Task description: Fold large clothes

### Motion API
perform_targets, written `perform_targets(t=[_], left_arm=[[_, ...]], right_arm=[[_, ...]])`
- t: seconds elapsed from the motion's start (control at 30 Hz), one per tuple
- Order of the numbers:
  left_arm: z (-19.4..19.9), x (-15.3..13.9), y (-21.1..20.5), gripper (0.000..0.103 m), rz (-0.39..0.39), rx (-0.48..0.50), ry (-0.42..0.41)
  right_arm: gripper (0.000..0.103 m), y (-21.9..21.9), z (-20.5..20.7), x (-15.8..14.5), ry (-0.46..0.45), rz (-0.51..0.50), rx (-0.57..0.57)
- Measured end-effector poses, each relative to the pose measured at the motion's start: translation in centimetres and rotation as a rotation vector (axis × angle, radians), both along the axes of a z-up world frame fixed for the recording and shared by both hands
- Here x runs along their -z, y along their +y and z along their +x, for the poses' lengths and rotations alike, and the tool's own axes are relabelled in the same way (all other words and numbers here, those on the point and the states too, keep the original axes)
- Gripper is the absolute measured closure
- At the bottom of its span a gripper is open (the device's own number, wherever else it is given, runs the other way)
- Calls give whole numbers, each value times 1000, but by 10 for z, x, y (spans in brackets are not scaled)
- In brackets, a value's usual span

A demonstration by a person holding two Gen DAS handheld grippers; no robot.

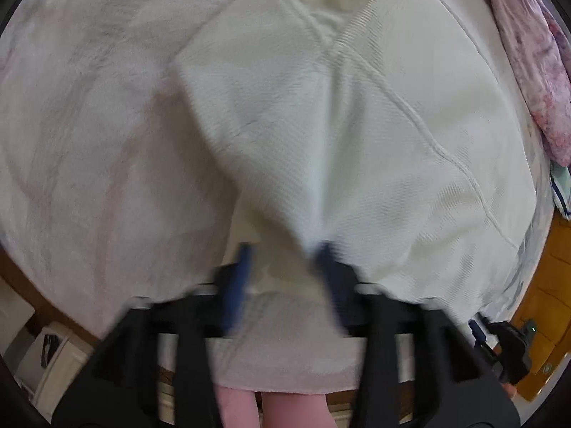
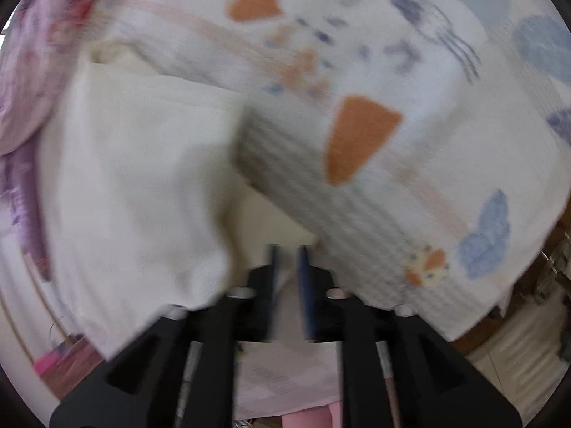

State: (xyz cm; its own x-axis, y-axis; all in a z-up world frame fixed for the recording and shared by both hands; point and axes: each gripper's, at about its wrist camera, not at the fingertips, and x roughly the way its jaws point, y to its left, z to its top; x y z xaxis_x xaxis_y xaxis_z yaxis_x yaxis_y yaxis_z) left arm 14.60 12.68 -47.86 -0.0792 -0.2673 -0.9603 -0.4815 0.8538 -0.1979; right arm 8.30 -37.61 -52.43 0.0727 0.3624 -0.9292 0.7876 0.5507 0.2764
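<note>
A cream-white knit garment (image 1: 349, 135) lies spread on the bed, with seams and a ribbed band across it. My left gripper (image 1: 285, 249) is open, its blue fingers (image 1: 241, 271) on either side of a hanging point of the garment's edge. In the right wrist view the same garment (image 2: 142, 185) sits left, its ribbed grey hem (image 2: 285, 164) folded toward the middle. My right gripper (image 2: 289, 253) has its blue fingers (image 2: 305, 285) close together with a narrow gap; both views are blurred and I cannot tell whether cloth is pinched.
A white bedsheet printed with orange and blue animals (image 2: 410, 89) covers the bed. A pink-purple floral cloth (image 1: 535, 64) lies at the right, also in the right wrist view (image 2: 32, 82). Wooden floor (image 1: 549, 278) and white furniture (image 1: 43, 356) lie beyond the bed's edge.
</note>
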Motion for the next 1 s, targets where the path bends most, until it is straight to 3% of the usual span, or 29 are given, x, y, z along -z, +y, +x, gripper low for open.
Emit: perform_targets(t=[0.03, 0.1, 0.23, 0.27, 0.3, 0.33, 0.37, 0.47, 0.6, 0.7, 0.83, 0.93, 1.0], left_arm=[[-5, 0, 4, 29, 23, -6, 11], [-12, 7, 10, 25, 25, -27, 41], [-18, 34, 20, 26, -96, -164, 42], [-20, 37, 22, 43, -124, -199, 25], [-20, 37, 24, 78, -139, -221, -4], [-18, 37, 25, 91, -152, -219, -24], [-15, 37, 24, 91, -146, -194, -25], [-5, 27, 18, 91, -81, -79, -15], [-5, 8, 19, 92, -52, -37, -29], [-8, -4, 15, 91, -17, 14, -48], [6, 14, 10, 89, -13, 19, -5], [23, 5, -1, 61, 33, 52, 28], [34, -11, 4, 40, 26, 34, -20]], right_arm=[[19, -2, 3, -6, -28, -14, -9], [17, -3, 10, -10, -64, -50, -26], [17, 5, 30, 21, -35, 41, -67], [17, 7, 30, 26, -39, 71, -67], [17, 11, 38, 33, -43, 104, -69], [20, 17, 44, 37, -53, 125, -79], [41, 21, 48, 38, -63, 115, -99], [83, 31, 48, 40, 15, 38, -127], [93, 41, 34, 27, 43, 2, -129], [94, 51, 15, 27, 62, 2, -110], [86, 56, 14, 32, 78, 4, -117], [44, 46, 32, 19, 76, -3, -122], [43, 40, 39, 0, -3, -32, -101]])
